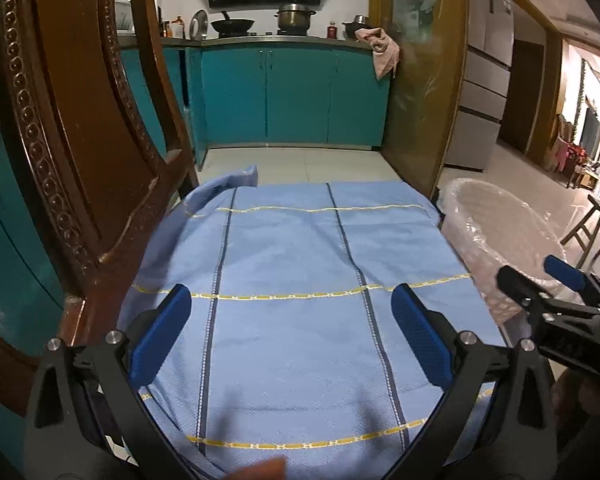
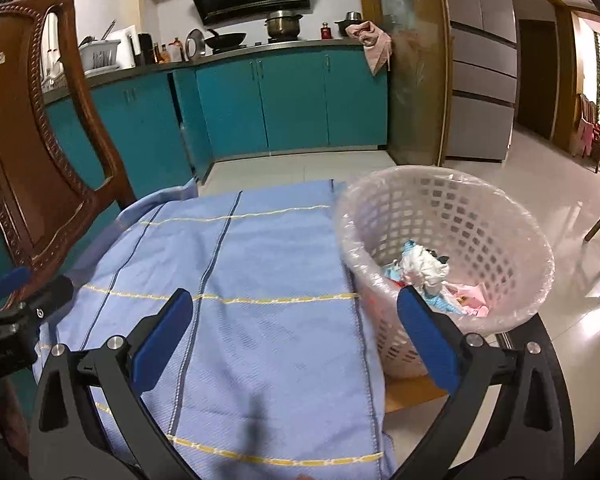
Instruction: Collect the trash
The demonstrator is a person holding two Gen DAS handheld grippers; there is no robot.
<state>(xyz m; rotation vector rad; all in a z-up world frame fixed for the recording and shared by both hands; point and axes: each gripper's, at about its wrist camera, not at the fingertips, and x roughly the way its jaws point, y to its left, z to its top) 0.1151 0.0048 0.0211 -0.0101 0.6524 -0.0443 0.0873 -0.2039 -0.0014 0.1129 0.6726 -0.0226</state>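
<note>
A white plastic basket [image 2: 440,200] lined with a clear bag stands at the right edge of the table, beside the blue striped cloth [image 2: 240,260]. Crumpled white, blue and pink trash [image 2: 424,268] lies at its bottom. My right gripper [image 2: 296,312] is open over the cloth's right part, its right finger in front of the basket, with nothing between the fingers. My left gripper [image 1: 292,320] is open above the middle of the cloth [image 1: 292,248], holding nothing. In the left wrist view the basket [image 1: 496,216] and right gripper [image 1: 540,276] show at the right. The left gripper [image 2: 28,286] shows at the left edge of the right wrist view.
A carved wooden chair [image 1: 80,140] [image 2: 32,160] stands close at the table's left side. Teal kitchen cabinets [image 1: 292,92] line the far wall, with a glass door panel [image 1: 416,100] to their right. A wooden stool [image 1: 596,232] stands on the tiled floor to the right.
</note>
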